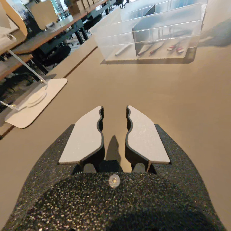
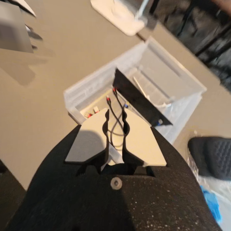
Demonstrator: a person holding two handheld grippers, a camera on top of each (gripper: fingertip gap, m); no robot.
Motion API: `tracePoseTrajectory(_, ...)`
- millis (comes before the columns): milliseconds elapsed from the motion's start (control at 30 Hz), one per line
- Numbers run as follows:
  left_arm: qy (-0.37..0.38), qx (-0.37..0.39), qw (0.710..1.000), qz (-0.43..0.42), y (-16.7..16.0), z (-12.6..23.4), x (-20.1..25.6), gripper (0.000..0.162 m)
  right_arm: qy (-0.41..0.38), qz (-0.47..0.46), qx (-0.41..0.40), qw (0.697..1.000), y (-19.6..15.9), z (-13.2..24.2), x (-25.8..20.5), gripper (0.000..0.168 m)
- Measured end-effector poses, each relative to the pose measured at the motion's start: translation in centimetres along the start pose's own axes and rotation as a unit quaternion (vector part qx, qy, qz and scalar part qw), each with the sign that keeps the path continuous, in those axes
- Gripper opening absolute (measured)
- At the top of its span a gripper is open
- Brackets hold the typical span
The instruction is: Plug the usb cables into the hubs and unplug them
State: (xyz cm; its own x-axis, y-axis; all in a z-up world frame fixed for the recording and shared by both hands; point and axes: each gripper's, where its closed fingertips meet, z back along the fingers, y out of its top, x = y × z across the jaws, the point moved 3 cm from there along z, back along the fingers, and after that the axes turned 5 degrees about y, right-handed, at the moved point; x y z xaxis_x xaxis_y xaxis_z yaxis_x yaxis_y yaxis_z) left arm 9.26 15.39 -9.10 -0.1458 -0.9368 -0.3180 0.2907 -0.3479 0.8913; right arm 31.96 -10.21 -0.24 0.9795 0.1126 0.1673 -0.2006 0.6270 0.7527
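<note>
Tan table [image 1: 150,87], matte, with a dark seam [image 1: 80,62] running toward its far-left edge. A white stand base [image 1: 37,103] sits near the left edge, clear struts rising from it. Beyond that edge — rows of wood-topped desks [image 1: 52,33] on dark legs, dark chairs [image 1: 58,52] beneath. Cardboard boxes [image 1: 80,6] stacked on a far desk. Daylight from glazing at the far end — background blurred in the right wrist view.

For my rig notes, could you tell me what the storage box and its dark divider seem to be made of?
The storage box looks like frosted translucent plastic: its contents show hazily through the walls. The dark divider seems a stiff matte black sheet, plastic or card; I cannot tell which.
</note>
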Motion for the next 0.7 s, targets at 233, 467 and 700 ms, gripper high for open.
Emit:
tracePoseTrajectory(233,0.003,0.012,1.0,0.003,-0.5,1.0,0.0,0.031,0.037,-0.011,-0.151,0.988,-4.3,-2.4,4.1,0.031)
tracePoseTrajectory(467,0.01,0.014,0.999,0.036,-0.5,1.2,-0.7,0.031,0.024,-0.077,0.078,0.994,0.4,-1.6,3.6,0.032)
tracePoseTrajectory(700,0.005,0.004,0.998,0.058,-0.6,1.1,-0.7,0.031,0.004,-0.117,0.12,0.986,0.3,-1.4,4.7,0.029)
